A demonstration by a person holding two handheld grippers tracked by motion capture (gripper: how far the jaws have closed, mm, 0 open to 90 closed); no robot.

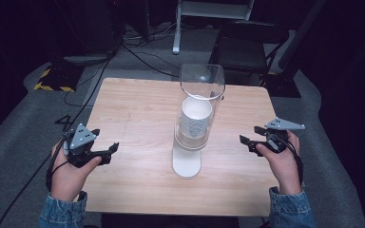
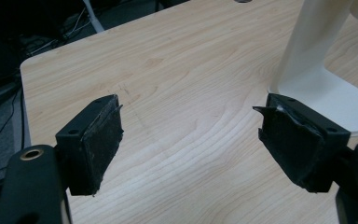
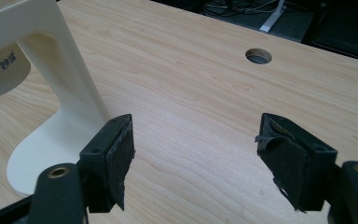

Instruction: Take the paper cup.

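Clear tube (image 1: 200,92) of stacked cups (image 1: 196,116) shows from above.

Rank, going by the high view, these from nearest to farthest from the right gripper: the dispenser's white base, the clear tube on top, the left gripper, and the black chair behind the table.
From the right gripper:
1. White base, just to its left on the table.
2. Clear tube, at the table's far middle.
3. Left gripper, at the table's opposite side.
4. Black chair, on the floor beyond the far edge.
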